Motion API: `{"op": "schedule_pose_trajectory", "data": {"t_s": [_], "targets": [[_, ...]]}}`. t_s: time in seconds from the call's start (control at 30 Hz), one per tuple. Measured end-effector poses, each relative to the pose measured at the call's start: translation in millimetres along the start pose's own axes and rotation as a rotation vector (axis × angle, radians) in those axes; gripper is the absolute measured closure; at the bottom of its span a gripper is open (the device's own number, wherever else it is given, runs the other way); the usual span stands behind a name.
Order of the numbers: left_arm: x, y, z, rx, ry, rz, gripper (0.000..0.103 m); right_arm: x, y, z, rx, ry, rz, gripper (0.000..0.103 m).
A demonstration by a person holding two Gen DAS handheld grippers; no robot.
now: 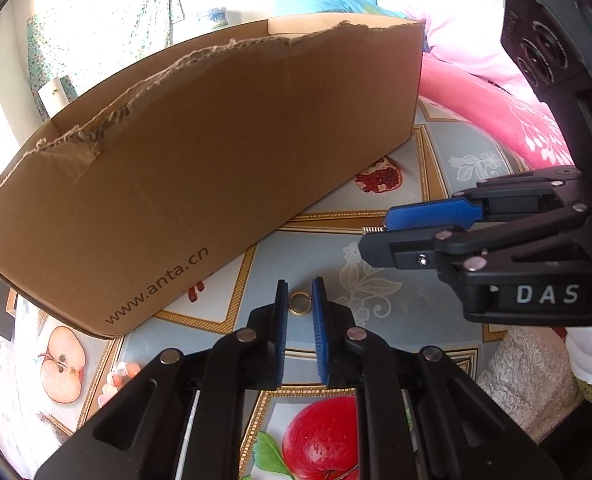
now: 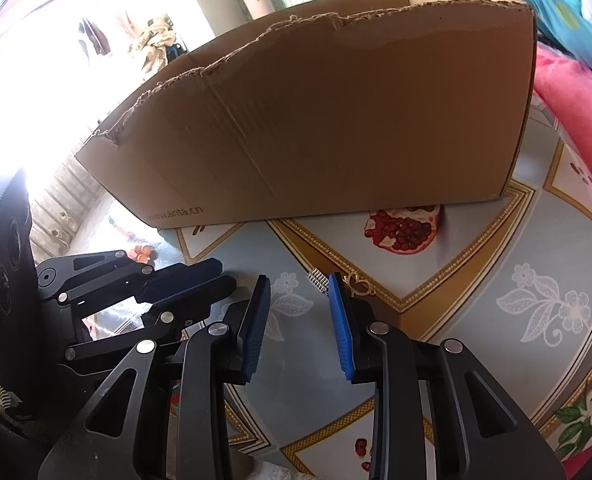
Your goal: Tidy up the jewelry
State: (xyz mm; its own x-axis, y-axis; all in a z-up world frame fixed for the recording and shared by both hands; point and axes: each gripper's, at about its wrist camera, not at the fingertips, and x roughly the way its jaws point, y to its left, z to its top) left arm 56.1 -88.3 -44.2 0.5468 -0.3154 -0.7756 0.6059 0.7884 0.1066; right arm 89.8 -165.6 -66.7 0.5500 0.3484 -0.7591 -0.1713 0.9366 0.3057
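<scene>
A small gold ring [image 1: 299,303] stands on the fruit-print tablecloth [image 1: 396,312], and my left gripper [image 1: 300,289] is shut on it, the blue pads touching both its sides. In the right wrist view the left gripper [image 2: 226,276] comes in from the left, jaws close together. My right gripper [image 2: 296,289] is open, its tips on the cloth. A short ribbed silver piece [image 2: 318,279] lies between them by the right pad, untouched; the left wrist view shows the silver piece [image 1: 372,231] at the tips of the right gripper [image 1: 376,232]. A small gold ornament [image 2: 360,285] lies just outside the right finger.
A large torn-edged cardboard box [image 1: 216,140] stands on the table right behind both grippers and fills the back. The box [image 2: 336,120] hides its own inside. Pink bedding [image 1: 496,120] lies to the right, and a beige fluffy cloth [image 1: 528,380] at the near right edge.
</scene>
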Motion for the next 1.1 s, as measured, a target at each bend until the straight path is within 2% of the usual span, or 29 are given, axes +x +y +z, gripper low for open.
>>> {"op": "schedule_pose_trajectory", "data": {"t_s": [0.1,0.33,0.57,0.8,1.1], "targets": [[-0.9,1.1,-1.3,-0.005,-0.002,-0.002,0.092,4.2,4.3,3.9,-0.025,-0.001,-0.015,0.077],[-0.9,2.9,-2.1,-0.010,-0.006,-0.007,0.092,16.9,24.2,8.4,-0.138,0.020,-0.097,0.099],[-1.2,2.5,-2.3,-0.013,-0.014,-0.011,0.092,12.2,28.7,-0.5,-0.137,0.046,-0.097,0.101],[-2.5,4.3,-4.1,-0.021,-0.023,-0.018,0.092,-10.8,19.0,-16.9,-0.034,0.036,-0.040,0.101],[-10.3,16.1,-7.9,-0.065,-0.029,-0.044,0.092,-23.1,-2.2,-7.9,0.093,0.013,0.040,0.101]]}}
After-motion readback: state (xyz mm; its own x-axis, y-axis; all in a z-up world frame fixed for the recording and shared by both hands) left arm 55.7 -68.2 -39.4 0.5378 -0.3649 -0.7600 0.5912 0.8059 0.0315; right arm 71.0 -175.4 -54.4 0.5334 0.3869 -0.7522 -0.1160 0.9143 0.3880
